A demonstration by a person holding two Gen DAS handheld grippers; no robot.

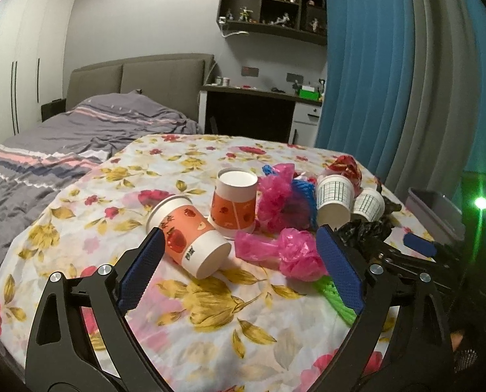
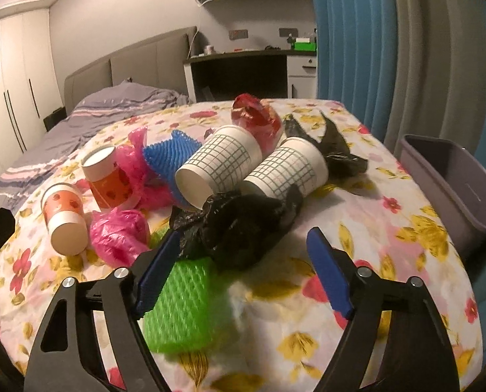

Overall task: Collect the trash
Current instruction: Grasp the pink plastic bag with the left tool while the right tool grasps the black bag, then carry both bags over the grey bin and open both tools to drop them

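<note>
Item one: floral-clothed surface, carrying a heap of trash at its middle.

Item two: right gripper, standing released, nothing pressed between its blue pads. A crumpled black bag is lying just ahead of and between the fingers; a green foam net is lying against the inner side of the left finger (contact there cannot be told for certain).

Item three: left gripper, also standing released. An apple-print cup is lying on its side between the pads, near the left one; a pink bag is sitting just beside the right pad.

Item four: a second apple-print cup, standing upside down just behind the first.

Item five: two grid-print cups, lying on their sides next to each other, mouths facing near, just beyond the black bag.

Item six: a blue foam net and a red bag, lying farther back in the heap.

Item seven: a grey bin, standing at the right edge of the surface, well apart from both grippers.
</note>
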